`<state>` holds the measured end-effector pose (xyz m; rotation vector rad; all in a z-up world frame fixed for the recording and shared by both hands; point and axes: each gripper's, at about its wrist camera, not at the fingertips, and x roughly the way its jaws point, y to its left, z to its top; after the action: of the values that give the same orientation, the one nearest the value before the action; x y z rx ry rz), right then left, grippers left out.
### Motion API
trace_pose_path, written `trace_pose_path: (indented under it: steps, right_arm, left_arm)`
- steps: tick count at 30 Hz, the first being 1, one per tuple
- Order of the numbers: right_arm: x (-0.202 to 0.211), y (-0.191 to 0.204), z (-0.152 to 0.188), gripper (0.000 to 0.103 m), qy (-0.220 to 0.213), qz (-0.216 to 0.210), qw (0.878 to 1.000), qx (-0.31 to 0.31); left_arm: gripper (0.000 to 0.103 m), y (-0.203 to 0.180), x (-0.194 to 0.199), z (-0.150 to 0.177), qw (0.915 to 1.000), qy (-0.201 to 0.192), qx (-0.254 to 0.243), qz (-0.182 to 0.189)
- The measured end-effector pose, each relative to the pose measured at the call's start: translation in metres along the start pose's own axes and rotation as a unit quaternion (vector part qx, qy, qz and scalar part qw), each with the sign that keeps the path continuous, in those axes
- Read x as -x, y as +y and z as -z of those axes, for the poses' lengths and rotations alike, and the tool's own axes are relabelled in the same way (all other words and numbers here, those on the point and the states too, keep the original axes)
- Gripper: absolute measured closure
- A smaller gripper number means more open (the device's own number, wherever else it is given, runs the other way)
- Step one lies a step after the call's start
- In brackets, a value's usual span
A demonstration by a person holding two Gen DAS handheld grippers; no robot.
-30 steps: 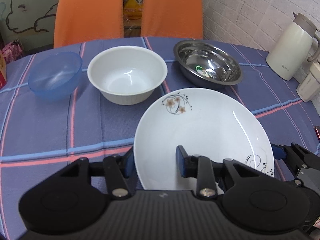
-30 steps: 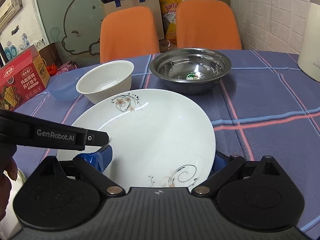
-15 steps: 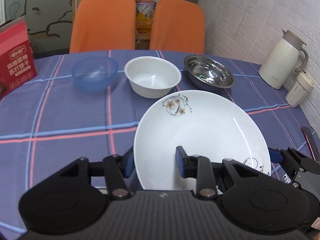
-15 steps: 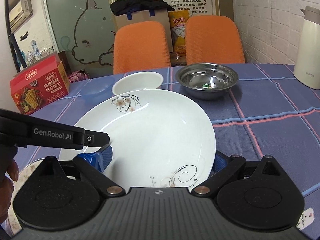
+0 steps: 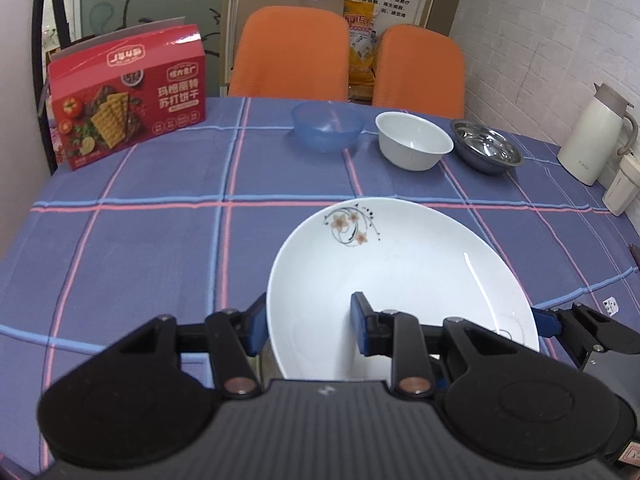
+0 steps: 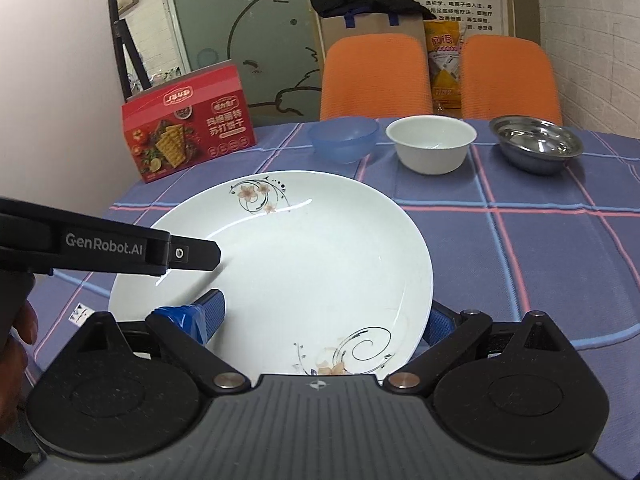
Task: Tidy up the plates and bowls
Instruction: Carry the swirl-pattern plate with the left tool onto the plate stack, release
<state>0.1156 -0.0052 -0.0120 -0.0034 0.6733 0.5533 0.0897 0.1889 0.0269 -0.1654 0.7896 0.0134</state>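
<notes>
1. I have the plate held off the desk between both tools; it is tilted, flower motif at 12 o'clock, far rim up.
2. Left hand-held gripper: jaws closed part-way over the plate's near-left rim, one blue pad outside the rim, one inside the well. Clamped on the plate.
3. Right hand-held gripper: jaws spread wide, one pad on the plate face at 9 o'clock, the other under the rim at 3 o'clock. It looks pinched on the near-right edge, so I call it gripping.
4. Key relation: the plate sits dead ahead of both grippers, near edge in the jaws, the rest stretching toward 12 o'clock. Neither hand is nearer; both share the load.
5. Bowls line up at the far edge, well apart from the plate: blue bowl at 11, white bowl at 12, steel bowl at 1 o'clock.
6. My guess: the plate is being carried to a set-down spot; both ends must move together or it twists out.
</notes>
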Motion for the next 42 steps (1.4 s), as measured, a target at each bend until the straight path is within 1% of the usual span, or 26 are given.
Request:
trace_pose_path:
  steps: [5,10,13,16,19,21,23,26,28,31,32,33,35,38,39,42]
  right_arm:
    - [0.001,0.019,0.016,0.016,0.007,-0.001,1.000,0.014]
    - [0.000,0.023,0.019,0.016,0.008,0.005,0.999,0.030]
    - [-0.004,0.025,0.022,0.016,0.015,-0.002,0.999,0.035]
    - [-0.005,0.025,0.024,0.016,0.014,-0.005,0.999,0.037]
    - [-0.003,0.021,0.023,0.018,0.012,-0.010,1.000,0.026]
    - [0.000,0.021,0.023,0.019,0.007,-0.009,1.000,0.025]
    - [0.001,0.023,0.023,0.018,0.009,-0.006,0.999,0.031]
    - [0.001,0.027,0.023,0.018,0.015,0.000,0.998,0.053]
    - [0.004,0.025,0.022,0.018,0.012,0.000,0.999,0.050]
    - [0.002,0.031,0.022,0.017,0.024,0.021,0.996,0.086]
    - [0.002,0.030,0.023,0.016,0.024,0.027,0.995,0.089]
    - [0.004,0.026,0.023,0.017,0.018,0.029,0.996,0.077]
    - [0.006,0.017,0.023,0.017,0.015,0.018,0.998,0.050]
    - [0.000,0.016,0.026,0.015,0.036,0.004,0.998,0.050]
    - [0.000,0.018,0.028,0.015,0.035,0.005,0.998,0.055]
    - [-0.002,0.026,0.029,0.015,0.046,0.019,0.994,0.097]
  left_arm:
    - [0.075,0.011,-0.003,0.015,0.9999,0.007,0.012,0.003]
    - [0.075,0.021,-0.013,0.025,0.9993,0.020,0.030,0.006]
    - [0.075,0.026,-0.013,0.027,0.9994,0.013,0.031,0.012]
    - [0.075,0.027,-0.014,0.025,0.9992,0.017,0.033,0.014]
    - [0.074,0.027,-0.011,0.021,0.9992,0.005,0.037,0.012]
    - [0.071,0.026,-0.006,0.017,0.9994,-0.007,0.034,0.004]
    - [0.053,0.025,-0.001,0.011,0.9992,-0.022,0.032,-0.002]
    - [0.053,0.022,0.005,0.004,0.9990,-0.037,0.026,0.000]
    - [0.053,0.021,0.007,0.001,0.9988,-0.043,0.024,-0.007]
    - [0.053,0.019,0.006,-0.002,0.9988,-0.043,0.024,-0.005]
    - [0.053,0.018,0.005,-0.003,0.9988,-0.042,0.024,-0.004]
    - [0.053,0.016,0.005,-0.003,0.9988,-0.042,0.024,-0.005]
    - [0.053,0.013,0.004,-0.003,0.9989,-0.041,0.020,-0.004]
    - [0.053,0.008,0.003,-0.002,0.9990,-0.040,0.017,-0.003]
    - [0.053,0.007,0.002,-0.003,0.9991,-0.039,0.016,-0.003]
    - [0.053,0.004,0.002,-0.002,0.9991,-0.039,0.014,-0.003]
